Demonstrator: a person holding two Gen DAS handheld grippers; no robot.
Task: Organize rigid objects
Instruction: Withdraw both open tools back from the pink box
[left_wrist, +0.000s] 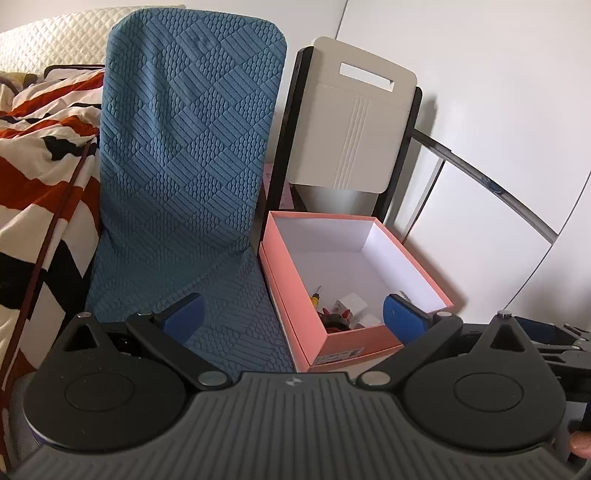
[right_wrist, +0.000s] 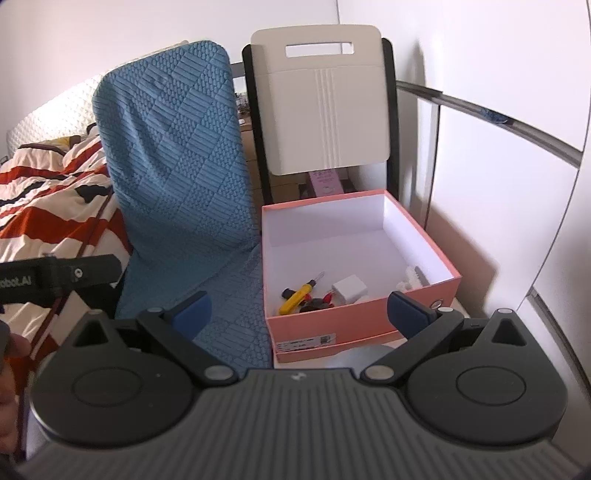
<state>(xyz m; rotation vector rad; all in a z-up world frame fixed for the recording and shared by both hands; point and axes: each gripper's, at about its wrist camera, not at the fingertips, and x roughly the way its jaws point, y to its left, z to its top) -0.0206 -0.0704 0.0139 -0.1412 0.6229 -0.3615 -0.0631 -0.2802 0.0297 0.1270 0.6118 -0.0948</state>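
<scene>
Both the left gripper (left_wrist: 293, 312) and right gripper (right_wrist: 299, 308) gape wide, empty. Ahead sits the pink box (right_wrist: 364, 325); the right view shows its yellow screwdriver (right_wrist: 297, 297) and white adapter (right_wrist: 349, 288) clearly (left view half-hides them).

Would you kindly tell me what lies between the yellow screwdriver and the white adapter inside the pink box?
In the right wrist view, small red and black items lie between the yellow screwdriver and the white adapter.

I see a pink box (right_wrist: 364, 321) with white inside, a yellow screwdriver (right_wrist: 297, 295), a blue chair cover (right_wrist: 177, 155) with checkered texture, and a blanket (right_wrist: 48, 192) striped red, black and cream; my tools have blue pads (right_wrist: 194, 308)
</scene>
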